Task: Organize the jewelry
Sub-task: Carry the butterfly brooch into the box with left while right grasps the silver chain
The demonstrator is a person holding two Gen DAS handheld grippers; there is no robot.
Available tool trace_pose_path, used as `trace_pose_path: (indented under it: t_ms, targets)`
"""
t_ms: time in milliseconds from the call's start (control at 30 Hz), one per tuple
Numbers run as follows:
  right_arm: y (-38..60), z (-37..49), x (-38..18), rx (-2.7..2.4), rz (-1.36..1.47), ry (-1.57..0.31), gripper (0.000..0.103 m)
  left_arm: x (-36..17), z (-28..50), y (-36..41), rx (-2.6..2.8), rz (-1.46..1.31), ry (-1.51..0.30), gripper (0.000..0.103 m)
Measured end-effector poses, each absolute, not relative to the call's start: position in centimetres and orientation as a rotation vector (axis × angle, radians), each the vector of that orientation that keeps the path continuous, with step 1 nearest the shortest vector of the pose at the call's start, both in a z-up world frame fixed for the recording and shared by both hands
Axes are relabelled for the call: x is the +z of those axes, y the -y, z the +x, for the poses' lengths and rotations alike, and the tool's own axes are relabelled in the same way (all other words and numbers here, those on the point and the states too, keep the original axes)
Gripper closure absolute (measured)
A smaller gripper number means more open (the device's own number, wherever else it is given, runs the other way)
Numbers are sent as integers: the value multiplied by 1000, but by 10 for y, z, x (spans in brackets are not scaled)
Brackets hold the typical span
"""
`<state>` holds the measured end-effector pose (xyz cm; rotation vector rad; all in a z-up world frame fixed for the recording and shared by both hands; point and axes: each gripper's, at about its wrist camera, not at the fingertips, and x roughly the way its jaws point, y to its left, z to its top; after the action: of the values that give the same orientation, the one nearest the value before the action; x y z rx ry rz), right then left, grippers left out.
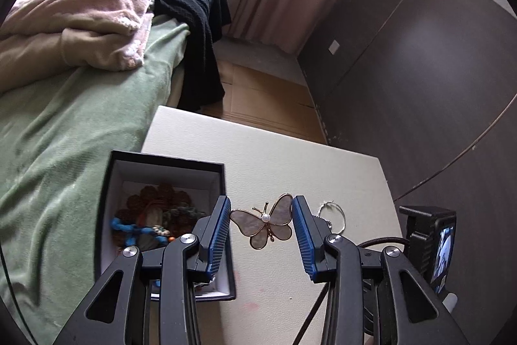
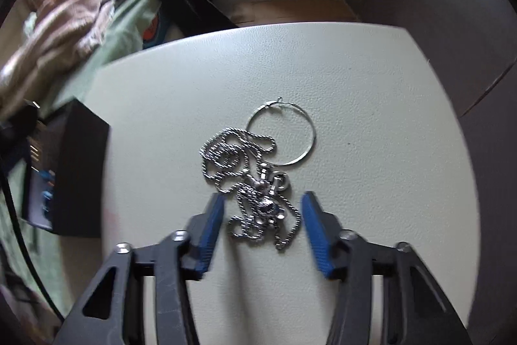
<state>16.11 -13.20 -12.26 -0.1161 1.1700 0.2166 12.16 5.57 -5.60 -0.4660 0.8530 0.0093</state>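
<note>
The pale bench (image 1: 290, 157) stands beside a bed under a green blanket (image 1: 64, 134). On its left edge sits an open black box (image 1: 110, 183) holding beaded jewelry. The left tool (image 1: 261, 223) grips a butterfly brooch (image 1: 258, 222) by its wingtips, seemingly lifted. The right tool (image 2: 261, 215) straddles a silver chain (image 2: 239, 157) tangled with 1 hoop (image 2: 307, 131), pads apart, untouching.

The pale table (image 2: 355, 70) carries a black box (image 1: 161, 165), butterfly brooch (image 1: 263, 220), chain (image 2: 248, 180) and hoop (image 2: 284, 131).
</note>
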Motion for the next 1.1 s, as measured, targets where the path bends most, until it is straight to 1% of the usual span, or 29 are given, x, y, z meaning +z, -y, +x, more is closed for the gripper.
trace_pose_path:
  t_ms: [33, 167, 300, 500, 533, 567, 600, 633, 667, 700, 933, 1100]
  targets:
    - [131, 159, -121, 211, -143, -1160, 81, -55, 120, -59, 12, -473, -850, 62]
    - [136, 155, -119, 246, -142, -1155, 82, -50, 113, -74, 17, -495, -835, 62]
    - [151, 149, -109, 314, -19, -1157, 82, -47, 101, -93, 31, -528, -820, 62]
    - [163, 133, -76, 389, 116, -1086, 82, -55, 100, -111, 32, -611, -830, 61]
    - [162, 130, -68, 403, 130, -1067, 82, -55, 101, -112, 17, -627, -835, 59]
    - [161, 128, -62, 409, 135, -1053, 82, -55, 100, -114, 5, -642, -838, 53]
    - [159, 125, -55, 415, 138, -1037, 82, -54, 98, -116, -2, -651, -832, 43]
    - [157, 123, -49, 421, 140, -1019, 82, -52, 96, -117, -1, -653, -821, 38]
    - [157, 121, -43, 423, 138, -1006, 82, -49, 94, -119, -2, -655, -806, 30]
    - [155, 119, -38, 421, 129, -993, 82, -46, 92, -123, -4, -664, -789, 25]
    - [131, 117, 18, 438, 87, -903, 82, -39, 80, -151, -1, -753, -728, 24]
    - [115, 118, 61, 447, 50, -844, 82, -32, 76, -160, -3, -747, -698, 24]
